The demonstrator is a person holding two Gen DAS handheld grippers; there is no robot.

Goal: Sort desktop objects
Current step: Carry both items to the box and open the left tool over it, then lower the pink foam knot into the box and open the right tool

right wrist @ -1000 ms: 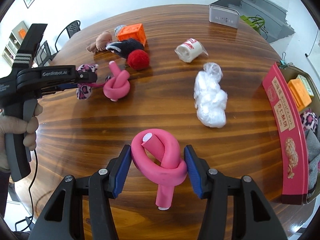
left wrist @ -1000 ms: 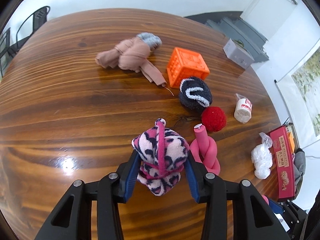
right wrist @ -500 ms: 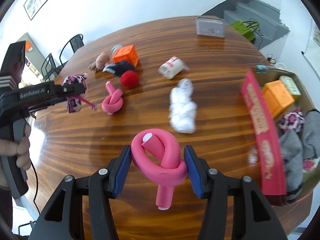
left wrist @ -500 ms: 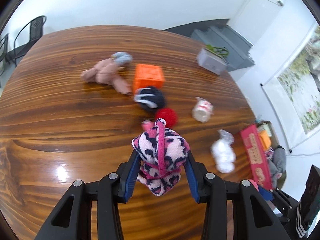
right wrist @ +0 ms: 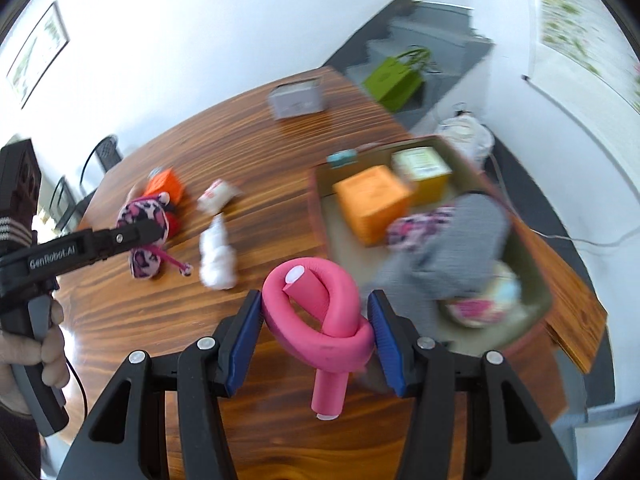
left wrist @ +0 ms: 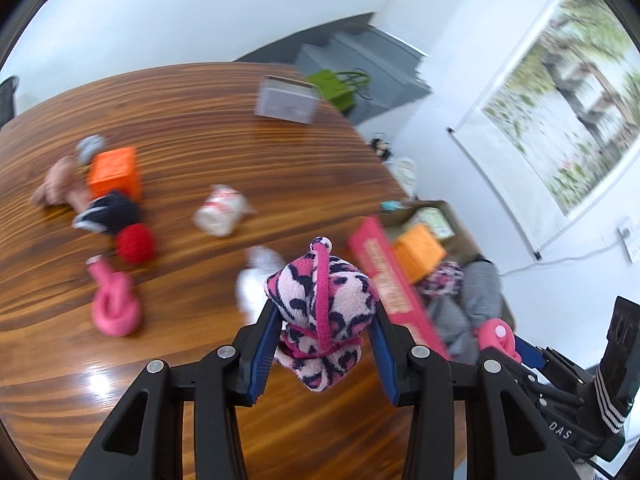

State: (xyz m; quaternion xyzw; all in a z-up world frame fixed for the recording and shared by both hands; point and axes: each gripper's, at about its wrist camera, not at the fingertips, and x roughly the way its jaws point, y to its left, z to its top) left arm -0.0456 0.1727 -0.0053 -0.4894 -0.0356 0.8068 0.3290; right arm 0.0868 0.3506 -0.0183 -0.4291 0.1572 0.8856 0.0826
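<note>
Over at far left of the right wrist view, hand (right wrist: 28,356) wrapped round the left gripper (right wrist: 150,236), clamped on a pink leopard-print plush bundle (right wrist: 142,216) held above the wooden table (right wrist: 132,312). Just right of that, white crumpled wad (right wrist: 218,256) lying on the wood. Bottom centre, right gripper (right wrist: 316,320) squeezing a knotted pink foam tube (right wrist: 320,312) between blue pads (right wrist: 244,336). Further right, open box (right wrist: 536,268) already holding an orange cube (right wrist: 370,200), grey cloth (right wrist: 452,248), another leopard bundle (right wrist: 420,226). Pretty blurry over there though.
</note>
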